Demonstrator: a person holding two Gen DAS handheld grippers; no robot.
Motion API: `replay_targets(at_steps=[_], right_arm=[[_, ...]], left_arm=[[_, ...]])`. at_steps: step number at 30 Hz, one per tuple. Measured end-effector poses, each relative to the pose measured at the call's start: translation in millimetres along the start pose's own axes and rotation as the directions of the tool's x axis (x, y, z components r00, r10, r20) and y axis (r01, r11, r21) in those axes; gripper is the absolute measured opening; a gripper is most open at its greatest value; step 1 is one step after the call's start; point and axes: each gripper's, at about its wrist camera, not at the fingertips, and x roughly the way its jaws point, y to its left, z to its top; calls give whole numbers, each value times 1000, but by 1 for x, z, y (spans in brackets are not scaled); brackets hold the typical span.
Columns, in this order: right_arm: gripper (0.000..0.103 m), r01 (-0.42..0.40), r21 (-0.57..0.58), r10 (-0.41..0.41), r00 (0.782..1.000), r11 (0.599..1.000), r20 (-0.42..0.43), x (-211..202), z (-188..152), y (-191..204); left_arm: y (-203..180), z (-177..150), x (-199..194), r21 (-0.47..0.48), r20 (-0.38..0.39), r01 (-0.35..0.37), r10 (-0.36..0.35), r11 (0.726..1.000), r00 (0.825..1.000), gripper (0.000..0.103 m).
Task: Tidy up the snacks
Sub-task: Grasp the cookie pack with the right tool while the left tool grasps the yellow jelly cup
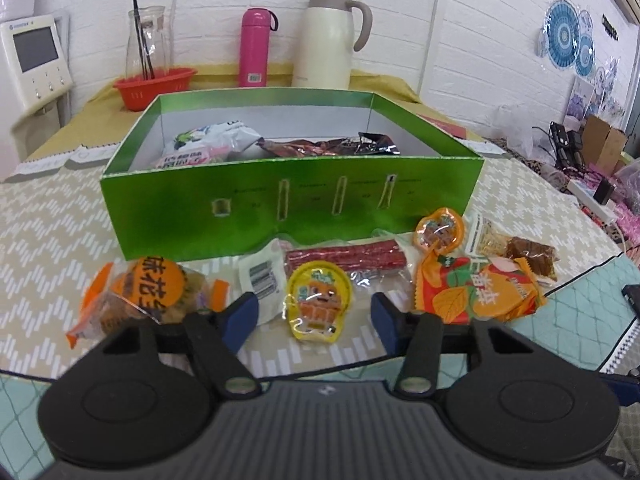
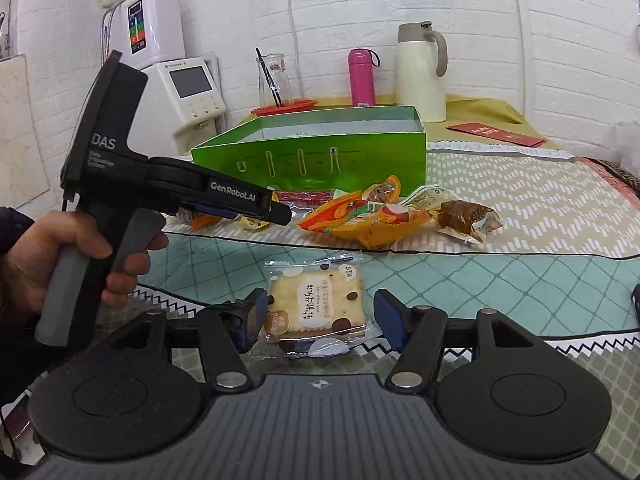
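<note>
My left gripper [image 1: 314, 314] stands open over the table, and a yellow jelly cup [image 1: 318, 300] lies between its blue pads with a gap on each side. Around the cup lie an orange-labelled twist packet [image 1: 148, 292], a red sausage pack [image 1: 348, 258], an orange jelly cup [image 1: 440, 228] and an orange leaf-print packet [image 1: 472, 288]. Behind them stands the open green box [image 1: 288, 200], holding a white bag [image 1: 208, 140] and dark brown packets [image 1: 332, 146]. My right gripper [image 2: 320, 318] is open wide around a cracker packet [image 2: 316, 304] lying flat. A hand [image 2: 48, 256] holds the left gripper [image 2: 278, 212] in the right wrist view.
At the back stand a red basket [image 1: 154, 86], a glass jug [image 1: 146, 40], a pink bottle [image 1: 255, 48] and a cream thermos jug [image 1: 328, 40]. A white appliance [image 1: 34, 60] sits at the left. Boxes and clutter [image 1: 592, 148] crowd the right edge. A red envelope [image 2: 496, 134] lies beyond the box.
</note>
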Motion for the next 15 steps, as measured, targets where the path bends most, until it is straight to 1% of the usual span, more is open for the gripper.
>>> replay_targets(at_steps=[1,4,7,12,15], right_arm=[[103,-2,3,2,1000,1000,0,0,0,0],[103,-4,3,4,1000,1000,-4,2,0,0],[103,-6,5,6,1000,1000,-8,3,0,1],[103,-13,-1,13,1000,1000,-29,6,0,1],[103,-8,-4,8,1000,1000,-28,9,1,2]], left_arm=[[-1,-1,0,19,4,-19,18,1000,1000,36],[0,0,-3,30,-3,-17,17,999,1000,33],[1,-2,-10,28,-11,10,-9,1000,1000,29],[8,-11,-24,-27,-28,91,-92,995,995,28],[6,-12,-23,-4,-26,84,-84,996,996,28]])
